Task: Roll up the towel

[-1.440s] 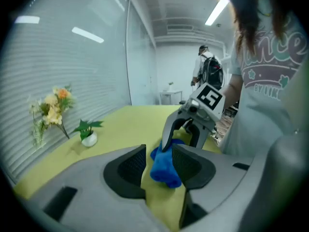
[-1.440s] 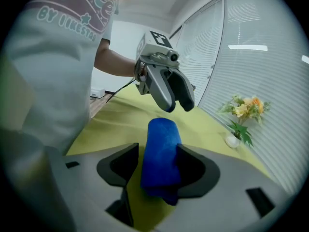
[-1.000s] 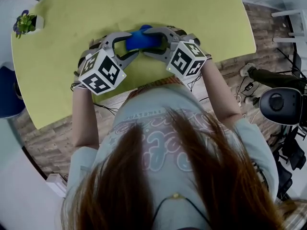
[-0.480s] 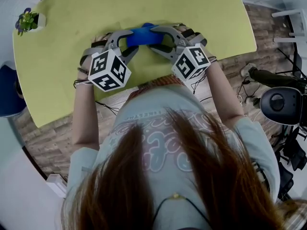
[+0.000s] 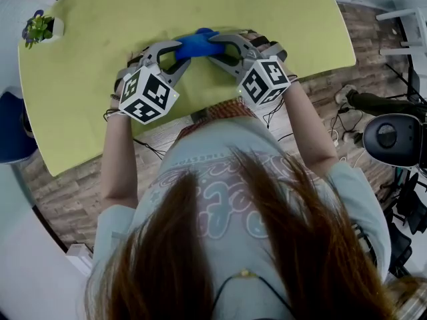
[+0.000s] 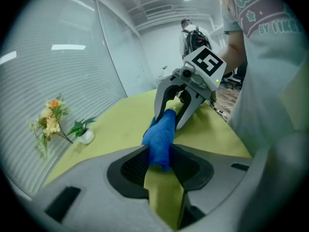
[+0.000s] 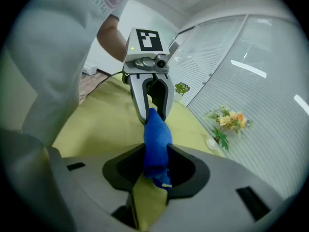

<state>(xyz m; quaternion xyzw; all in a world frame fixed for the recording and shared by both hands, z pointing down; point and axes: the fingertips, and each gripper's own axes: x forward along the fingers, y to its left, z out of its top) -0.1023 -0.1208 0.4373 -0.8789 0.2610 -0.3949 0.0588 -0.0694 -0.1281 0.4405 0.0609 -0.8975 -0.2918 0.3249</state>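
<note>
A blue towel (image 5: 197,45), rolled into a short thick roll, is held just over the yellow-green table (image 5: 87,72) between my two grippers. My left gripper (image 5: 181,59) grips the roll's left end and my right gripper (image 5: 217,51) its right end. In the left gripper view the towel (image 6: 161,134) sits squeezed between my left gripper's (image 6: 161,161) pads, whose jaws are closing. The right gripper view shows the towel (image 7: 156,139) pinched in my right gripper (image 7: 155,166), also closing, with a loose corner hanging below. Each gripper faces the other across the roll.
A small potted plant (image 5: 39,29) stands at the table's far left corner, and flowers in a white vase (image 6: 53,122) stand near the window blinds. A black office chair (image 5: 390,139) and cables are on the floor at the right. The person's body is close behind the table's near edge.
Both grippers' jaws have narrowed onto the towel roll. The grippers and roll shifted slightly farther from the person, and the roll looks thinner and more stretched.
</note>
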